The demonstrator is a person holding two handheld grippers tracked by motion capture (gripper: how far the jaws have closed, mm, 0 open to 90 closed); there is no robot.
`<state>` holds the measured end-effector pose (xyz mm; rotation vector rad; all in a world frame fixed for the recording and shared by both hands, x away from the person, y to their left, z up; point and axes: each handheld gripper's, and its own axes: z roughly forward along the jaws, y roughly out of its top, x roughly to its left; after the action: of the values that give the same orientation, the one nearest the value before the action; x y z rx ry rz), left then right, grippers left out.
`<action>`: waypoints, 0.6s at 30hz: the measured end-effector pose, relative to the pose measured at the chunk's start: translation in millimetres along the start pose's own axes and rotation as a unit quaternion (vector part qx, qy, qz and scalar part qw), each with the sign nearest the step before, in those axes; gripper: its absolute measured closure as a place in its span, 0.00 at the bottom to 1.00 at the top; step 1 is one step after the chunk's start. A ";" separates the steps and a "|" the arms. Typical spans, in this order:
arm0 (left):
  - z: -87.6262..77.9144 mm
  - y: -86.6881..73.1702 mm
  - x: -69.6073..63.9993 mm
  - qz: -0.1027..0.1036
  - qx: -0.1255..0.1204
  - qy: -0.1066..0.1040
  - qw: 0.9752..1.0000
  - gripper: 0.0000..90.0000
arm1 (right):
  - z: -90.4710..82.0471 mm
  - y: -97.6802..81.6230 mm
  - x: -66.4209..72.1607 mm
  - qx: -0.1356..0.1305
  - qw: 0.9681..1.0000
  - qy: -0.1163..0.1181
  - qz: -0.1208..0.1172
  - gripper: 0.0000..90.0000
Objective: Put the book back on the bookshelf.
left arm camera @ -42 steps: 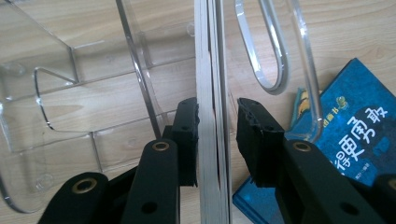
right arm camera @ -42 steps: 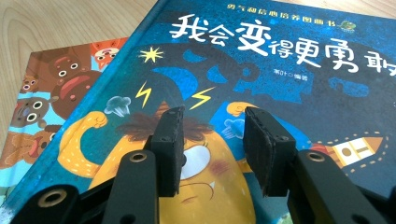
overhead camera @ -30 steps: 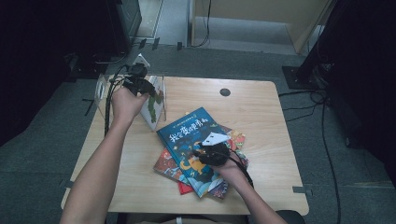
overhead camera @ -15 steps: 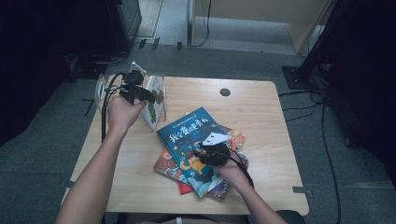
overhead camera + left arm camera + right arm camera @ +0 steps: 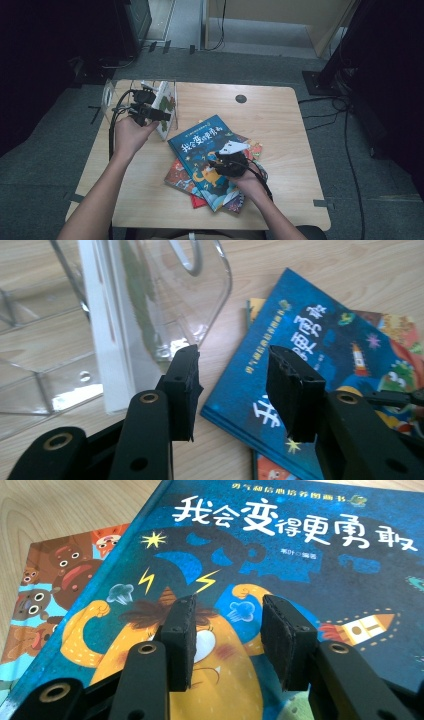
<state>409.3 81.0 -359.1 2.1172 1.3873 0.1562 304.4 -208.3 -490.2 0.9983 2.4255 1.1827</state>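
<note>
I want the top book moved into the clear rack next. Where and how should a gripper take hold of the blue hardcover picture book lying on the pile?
Probably at the blue hardcover picture book corner nearest the clear plastic rack: there its edge overhangs the wooden table, leaving room for a jaw underneath. Come in low and level from the rack side with the left gripper, whose open jaws have just been widening with nothing between them.

Book (image 5: pixel 165 107) upright in rack (image 5: pixel 111 95); book pile (image 5: pixel 212 162) right, on table (image 5: pixel 280 130).

Black gripper (image 5: pixel 232 390) with 2 brass-riveted jaws, black cable.
</note>
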 end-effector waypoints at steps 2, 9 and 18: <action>1.2 -5.5 -1.3 0.003 -0.006 -0.005 1.000 0.62 | -2.1 -0.1 -1.1 -0.004 1.000 -0.002 0.002 0.65; 12.9 -26.0 -8.5 0.020 -0.001 -0.030 0.999 0.60 | -6.8 -2.0 -5.0 -0.003 1.000 -0.002 0.005 0.67; 26.4 -43.5 -13.9 0.030 -0.004 -0.052 0.998 0.57 | -13.8 -6.4 -9.3 -0.005 1.000 -0.012 0.013 0.67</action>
<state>379.1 70.1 -401.0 2.1304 1.2620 0.0747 301.3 -225.6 -486.9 1.0392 2.3927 1.1836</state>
